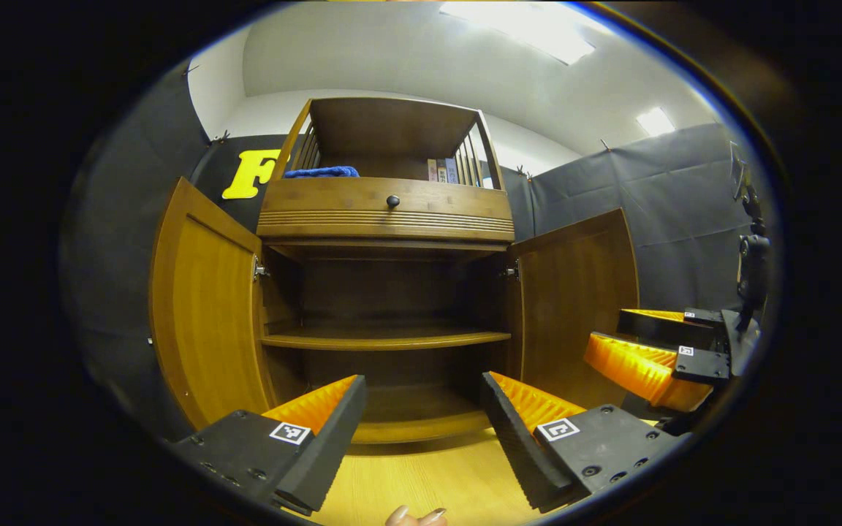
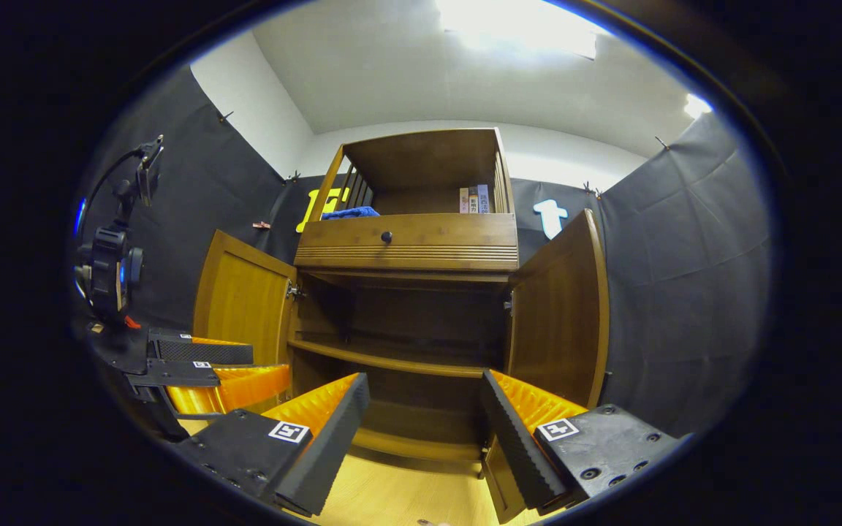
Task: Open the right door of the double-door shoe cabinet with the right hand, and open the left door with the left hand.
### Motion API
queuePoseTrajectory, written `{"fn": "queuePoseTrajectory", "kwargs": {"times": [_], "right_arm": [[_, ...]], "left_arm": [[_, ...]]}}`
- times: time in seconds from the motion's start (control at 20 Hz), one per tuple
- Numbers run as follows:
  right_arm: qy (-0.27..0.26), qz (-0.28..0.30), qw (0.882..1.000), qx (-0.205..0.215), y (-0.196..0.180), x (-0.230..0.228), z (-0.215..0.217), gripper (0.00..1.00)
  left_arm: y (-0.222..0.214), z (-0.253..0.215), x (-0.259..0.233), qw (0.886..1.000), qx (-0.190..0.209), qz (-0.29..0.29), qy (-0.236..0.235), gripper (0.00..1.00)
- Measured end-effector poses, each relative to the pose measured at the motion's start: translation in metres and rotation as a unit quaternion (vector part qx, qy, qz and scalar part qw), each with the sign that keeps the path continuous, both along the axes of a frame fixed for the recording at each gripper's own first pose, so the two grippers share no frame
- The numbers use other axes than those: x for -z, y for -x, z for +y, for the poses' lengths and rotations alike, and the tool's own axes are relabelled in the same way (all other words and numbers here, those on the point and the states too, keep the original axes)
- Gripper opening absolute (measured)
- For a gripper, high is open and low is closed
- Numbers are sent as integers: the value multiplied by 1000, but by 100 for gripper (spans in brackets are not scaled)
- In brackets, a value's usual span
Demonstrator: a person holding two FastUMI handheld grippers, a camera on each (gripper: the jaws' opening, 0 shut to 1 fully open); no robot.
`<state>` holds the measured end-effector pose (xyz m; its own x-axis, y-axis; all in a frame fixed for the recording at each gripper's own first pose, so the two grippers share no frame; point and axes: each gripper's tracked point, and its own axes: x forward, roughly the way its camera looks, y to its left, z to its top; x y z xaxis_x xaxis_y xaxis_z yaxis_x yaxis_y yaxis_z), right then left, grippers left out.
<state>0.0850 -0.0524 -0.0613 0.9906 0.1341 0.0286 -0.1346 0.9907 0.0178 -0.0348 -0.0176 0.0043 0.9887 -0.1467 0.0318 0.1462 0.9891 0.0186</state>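
Closest to me, my left claw (image 1: 423,398) was spread wide and held nothing; my right claw (image 2: 425,398) stood likewise agape and empty. Beyond them, on the pale wooden floor (image 1: 421,475), stood the shoe cabinet (image 1: 386,219), brown wood, straight ahead. Its left door (image 1: 202,314) and right door (image 1: 574,299) both hung swung outward, baring a dark inside with one shelf (image 1: 384,339). Above sat a drawer (image 1: 386,208) with a round dark knob (image 1: 392,201), then an open top compartment holding a blue cloth (image 1: 321,172) and some books (image 1: 443,170).

Blue cloth (image 1: 321,172) and, apparently, books (image 1: 443,170) on the top shelf.
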Motion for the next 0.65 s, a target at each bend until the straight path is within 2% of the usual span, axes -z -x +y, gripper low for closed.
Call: {"fn": "queuePoseTrajectory", "kwargs": {"times": [0.05,0.3,0.35,0.5,0.65], "right_arm": [[1,1,1000,-2,0,1,0,97],[1,5,1000,-11,-1,3,4,95],[1,5,1000,-12,-2,3,4,99],[0,5,1000,-16,-2,3,6,99],[-1,6,1000,-19,-3,3,6,97]], "left_arm": [[0,-1,2,1000,0,1,0,97],[-2,-4,8,1000,-4,7,-1,99],[-3,-4,9,1000,-4,7,-1,97],[-3,-4,8,1000,-6,7,3,96],[-3,-2,7,1000,-9,5,6,99]]}}
